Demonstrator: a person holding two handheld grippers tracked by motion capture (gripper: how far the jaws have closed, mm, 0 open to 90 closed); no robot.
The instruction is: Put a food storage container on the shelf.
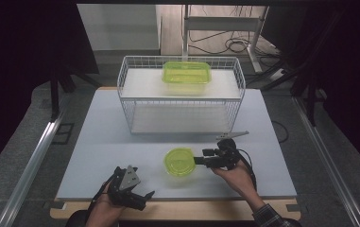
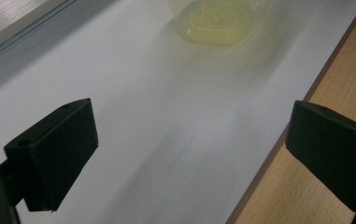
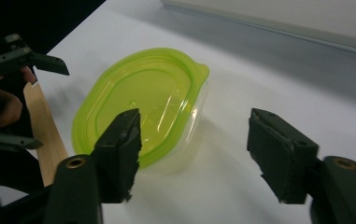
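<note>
A small round clear container with a lime-green lid (image 1: 179, 161) (image 3: 143, 102) sits on the white table, near the front and just right of centre. My right gripper (image 1: 200, 157) (image 3: 194, 140) lies low on the table at the container's right side, pointing left at it. Its jaws stand apart; the container's near rim sits just beyond one jaw, and nothing is pressed between them. My left gripper (image 1: 140, 184) (image 2: 189, 144) hovers wide open over the table's front edge with nothing in it. In its view the container (image 2: 215, 23) is a blurred shape ahead.
A white wire basket rack (image 1: 125, 85) stands at the back of the table (image 1: 102, 142), with a rectangular green-lidded container (image 1: 186, 73) on its top shelf. A wooden strip (image 2: 325, 93) runs along the table's front edge. Bare table surface lies to the left.
</note>
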